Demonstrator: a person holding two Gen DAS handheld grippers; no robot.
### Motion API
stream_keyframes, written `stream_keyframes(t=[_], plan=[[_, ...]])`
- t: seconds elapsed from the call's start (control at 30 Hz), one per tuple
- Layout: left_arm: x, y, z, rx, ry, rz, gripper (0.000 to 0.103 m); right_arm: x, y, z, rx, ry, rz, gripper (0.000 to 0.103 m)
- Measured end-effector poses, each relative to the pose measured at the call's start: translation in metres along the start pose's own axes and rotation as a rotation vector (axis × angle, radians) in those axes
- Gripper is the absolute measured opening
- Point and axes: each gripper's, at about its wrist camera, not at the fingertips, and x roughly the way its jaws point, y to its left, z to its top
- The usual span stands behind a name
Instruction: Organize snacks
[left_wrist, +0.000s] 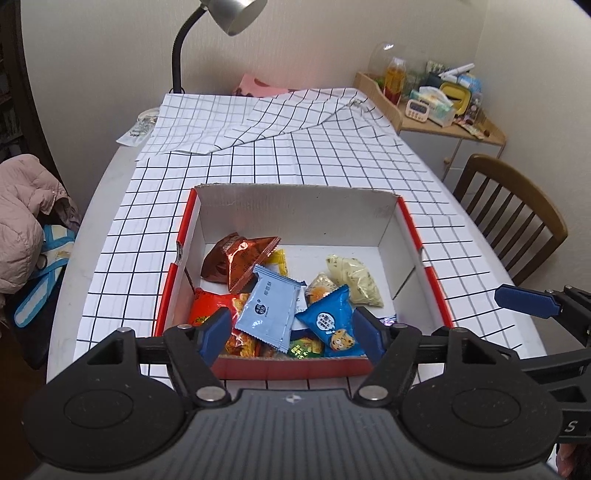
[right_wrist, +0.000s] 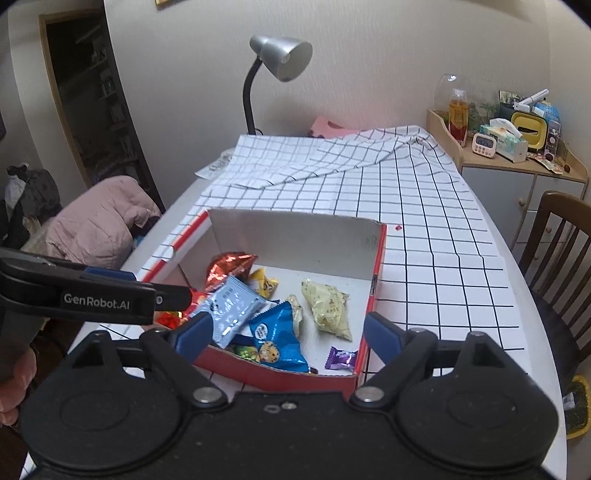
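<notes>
Both grippers, left gripper (left_wrist: 291, 328) and right gripper (right_wrist: 286, 334), hang wide and empty above the snack-filled box (left_wrist: 295, 369), its packets gathered inside.

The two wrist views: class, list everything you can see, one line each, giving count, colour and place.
cardboard box: one, red outside, white inside, on the table.
snack packets: several, mixed colours, in the box.
purple sweet: one, box's near right corner.
tablecloth: one, white, black grid, far end folded over.
desk lamp: one, silver, far edge.
chair: one, brown, right.
shelf clutter: many, far right.
left gripper: black, blue pads, open.
right gripper: same, open.
</notes>
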Motion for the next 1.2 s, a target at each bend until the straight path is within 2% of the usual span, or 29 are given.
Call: stream_keyframes(t=[0.1,0.2,0.47,0.6,0.8,1.2], plan=[[-0.01,0.0,-0.005,-0.005,-0.021,-0.008,0.082,-0.012,0.0,-0.002,0.003,-0.03,0.01,0.095],[-0.018,0.001,-0.009,-0.012,-0.029,-0.021,0.084,-0.022,0.0,-0.005,0.003,-0.058,0.016,0.099],[-0.04,0.008,-0.021,-0.056,-0.068,-0.053,0.085,-0.045,-0.004,-0.012,0.035,-0.129,0.025,0.102],[-0.052,0.008,-0.027,-0.064,-0.093,-0.052,0.089,-0.057,-0.005,-0.017,0.052,-0.16,0.032,0.103],[-0.068,0.006,-0.037,-0.077,-0.125,-0.043,0.089,-0.075,-0.001,-0.024,0.053,-0.201,0.056,0.103],[-0.09,-0.008,-0.063,-0.039,-0.15,-0.036,0.089,-0.101,0.013,-0.044,0.035,-0.245,0.061,0.103]])
